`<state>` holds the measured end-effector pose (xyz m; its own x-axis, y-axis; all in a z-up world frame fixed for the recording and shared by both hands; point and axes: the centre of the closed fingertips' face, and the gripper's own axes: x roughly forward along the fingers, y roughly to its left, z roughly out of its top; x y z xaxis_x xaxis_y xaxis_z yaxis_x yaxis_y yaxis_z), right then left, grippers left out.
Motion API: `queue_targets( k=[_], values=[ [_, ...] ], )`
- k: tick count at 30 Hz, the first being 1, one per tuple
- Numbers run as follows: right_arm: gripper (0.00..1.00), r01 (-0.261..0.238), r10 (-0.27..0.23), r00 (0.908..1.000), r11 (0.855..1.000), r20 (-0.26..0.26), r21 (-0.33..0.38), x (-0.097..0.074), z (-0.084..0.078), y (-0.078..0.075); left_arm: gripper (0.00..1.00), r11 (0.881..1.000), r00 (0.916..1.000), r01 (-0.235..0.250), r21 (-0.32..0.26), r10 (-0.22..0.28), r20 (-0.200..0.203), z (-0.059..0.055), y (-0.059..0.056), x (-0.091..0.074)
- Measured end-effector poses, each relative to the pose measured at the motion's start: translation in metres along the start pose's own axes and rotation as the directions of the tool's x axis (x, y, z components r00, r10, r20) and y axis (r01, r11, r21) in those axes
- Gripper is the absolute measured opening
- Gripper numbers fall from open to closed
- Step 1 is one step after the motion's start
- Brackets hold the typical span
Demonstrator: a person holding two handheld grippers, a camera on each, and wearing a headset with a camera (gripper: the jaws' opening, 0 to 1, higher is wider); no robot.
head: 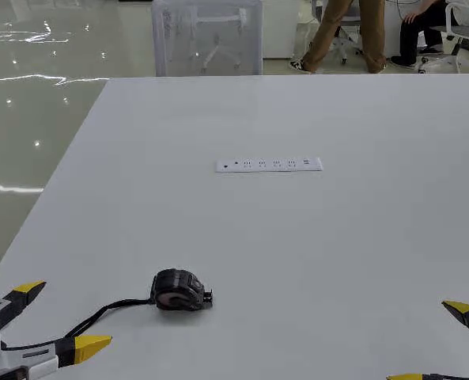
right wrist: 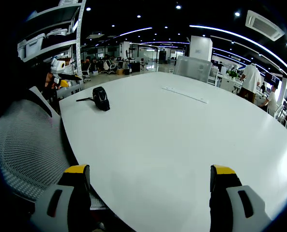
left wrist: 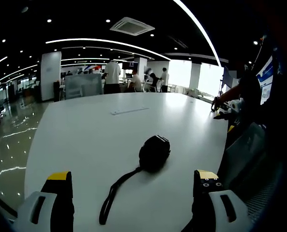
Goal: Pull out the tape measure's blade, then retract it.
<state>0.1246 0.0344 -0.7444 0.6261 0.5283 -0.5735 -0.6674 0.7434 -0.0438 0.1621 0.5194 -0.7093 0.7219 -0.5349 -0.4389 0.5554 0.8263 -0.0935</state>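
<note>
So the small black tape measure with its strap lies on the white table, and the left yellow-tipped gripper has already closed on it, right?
Not quite. The small black tape measure with its strap does lie on the white table, but the left yellow-tipped gripper is open, its jaws wide apart, as the left gripper view shows.

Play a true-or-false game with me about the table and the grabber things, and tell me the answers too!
1. The left gripper and the right gripper are both open. True.
2. The tape measure lies on the white table, with nothing holding it. True.
3. The tape measure's blade is pulled far out. False: no blade stretches out of the case.
4. The power strip lies between the tape measure and the grippers. False: it lies beyond the tape measure, farther up the table.
5. The black strap trails toward the right gripper. False: it trails toward the left gripper.
</note>
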Motion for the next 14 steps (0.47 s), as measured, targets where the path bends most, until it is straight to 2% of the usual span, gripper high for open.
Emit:
queue_targets(
  k=[7,14],
  values=[
    [1.0,-0.011,0.011,0.9999,1.0,-0.008,-0.003,0.0,-0.0028,0.0023,1.0,1.0,0.9999,0.002,0.002,-0.002,-0.011,-0.0041,-0.0013,-0.0013],
    [1.0,-0.017,0.017,0.9999,1.0,0.003,-0.012,0.0004,0.0023,0.0032,1.0,1.0,0.9991,0.026,0.01,-0.026,-0.033,-0.0096,-0.0088,0.0006]
  ],
)
